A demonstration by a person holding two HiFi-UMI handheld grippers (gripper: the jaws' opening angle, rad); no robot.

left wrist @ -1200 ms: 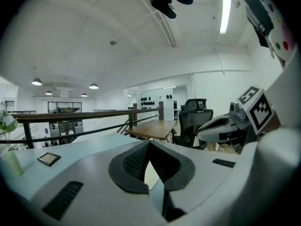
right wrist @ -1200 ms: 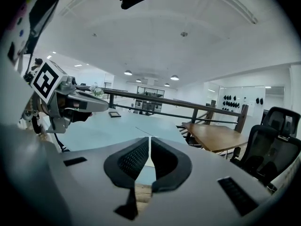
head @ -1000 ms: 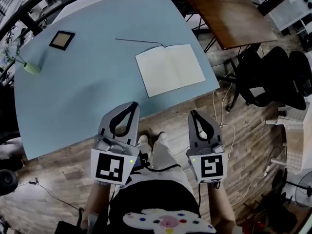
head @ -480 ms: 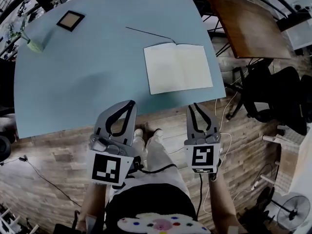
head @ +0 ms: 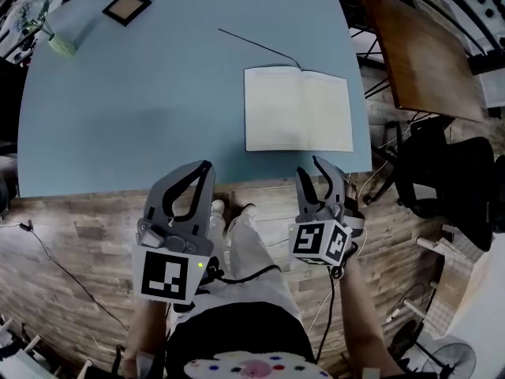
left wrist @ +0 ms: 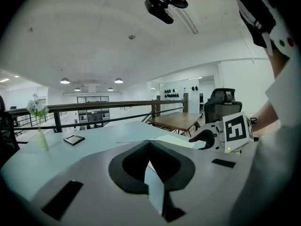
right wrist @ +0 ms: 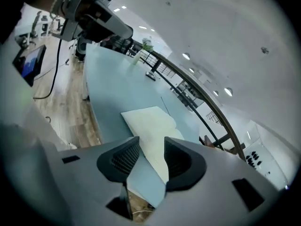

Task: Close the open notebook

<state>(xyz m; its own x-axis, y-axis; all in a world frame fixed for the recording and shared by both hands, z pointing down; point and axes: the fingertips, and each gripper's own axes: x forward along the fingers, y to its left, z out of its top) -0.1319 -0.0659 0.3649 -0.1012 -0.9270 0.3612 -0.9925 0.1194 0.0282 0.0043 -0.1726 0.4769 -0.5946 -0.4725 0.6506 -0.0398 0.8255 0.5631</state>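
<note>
Holds left gripper (head: 204,166) fingers together, right gripper (head: 311,167) fingers just opening, empty, short of open notebook (head: 298,109) on tabletop (head: 158,93)

The notebook (head: 298,109) lies near the counter's (head: 142,109) near right corner; a frame (head: 126,7) and vase (head: 61,44) stand far behind-left of it; right gripper (head: 309,169) just before the notebook, left gripper (head: 203,167) before-left

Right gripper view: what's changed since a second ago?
Right tool rolled, tipped down toward the open white notebook; its jaws have just been opening, nothing between them. Left tool stays shut; notebook still open, untouched on the pale blue table.
</note>
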